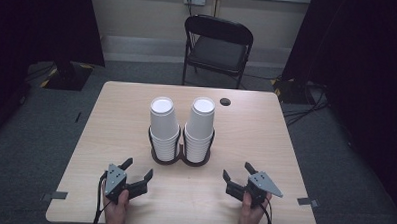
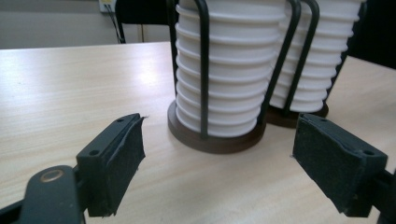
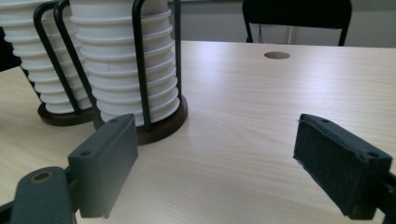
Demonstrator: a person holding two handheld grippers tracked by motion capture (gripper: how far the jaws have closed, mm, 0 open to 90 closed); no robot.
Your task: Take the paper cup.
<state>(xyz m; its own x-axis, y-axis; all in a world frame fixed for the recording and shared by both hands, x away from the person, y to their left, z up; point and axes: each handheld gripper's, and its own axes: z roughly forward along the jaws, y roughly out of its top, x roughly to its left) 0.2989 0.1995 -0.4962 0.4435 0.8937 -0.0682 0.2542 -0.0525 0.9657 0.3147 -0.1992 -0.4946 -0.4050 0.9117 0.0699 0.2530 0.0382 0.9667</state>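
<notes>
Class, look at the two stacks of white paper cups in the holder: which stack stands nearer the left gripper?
The left stack of cups, on the holder's left side in the high view. It stands nearer the left gripper; the right stack of cups stands toward the right gripper.

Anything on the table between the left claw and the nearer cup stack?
Nothing: bare tabletop lies between the open left claw and the left cup stack, as the high view and left gripper view show.
</notes>
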